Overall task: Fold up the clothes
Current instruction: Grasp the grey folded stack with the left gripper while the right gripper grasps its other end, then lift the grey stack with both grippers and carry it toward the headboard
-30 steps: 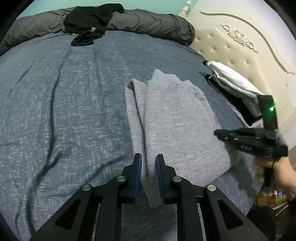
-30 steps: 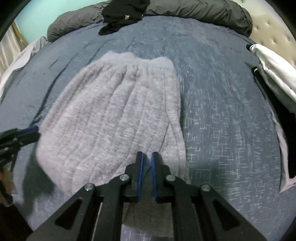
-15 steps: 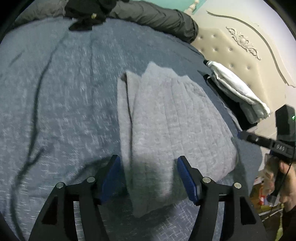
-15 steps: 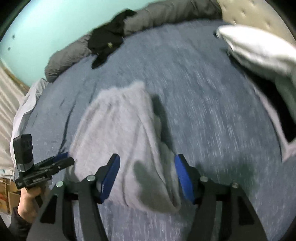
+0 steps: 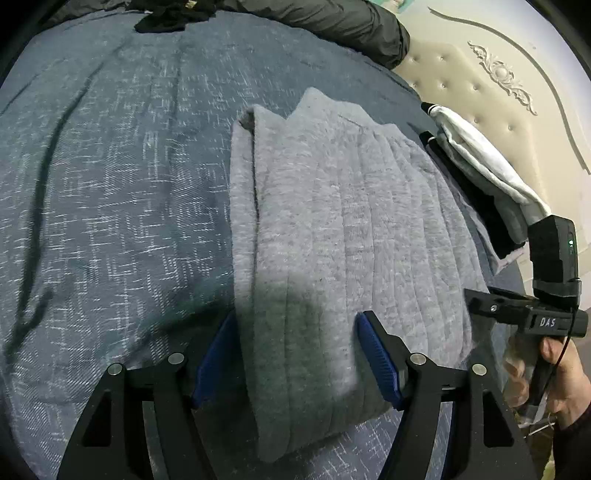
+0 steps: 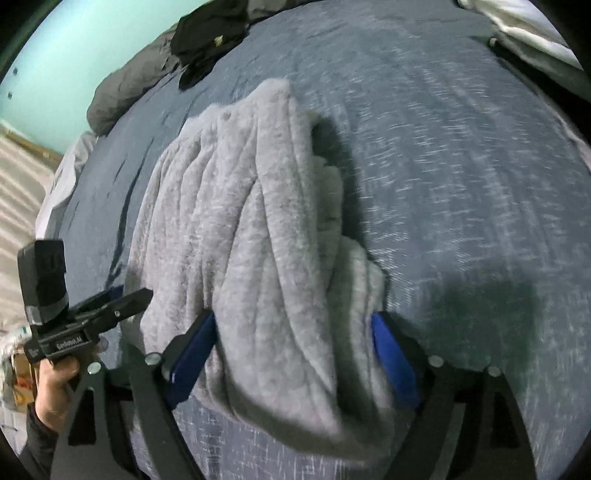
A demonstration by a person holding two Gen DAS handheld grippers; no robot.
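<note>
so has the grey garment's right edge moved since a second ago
Yes. In the right wrist view the grey garment was spread flat; its right side is now folded over leftward, away from the white clothes, baring more blue bedspread.

Garment: grey fleece garment [image 6: 258, 236], folded lengthwise on blue bedspread [image 6: 461, 177].
Right gripper [image 6: 291, 347]: jaws just opened, straddling garment's near end.

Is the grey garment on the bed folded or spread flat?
Folded: the grey garment lies lengthwise doubled, one layer overlapping a narrower strip along its left edge.
</note>
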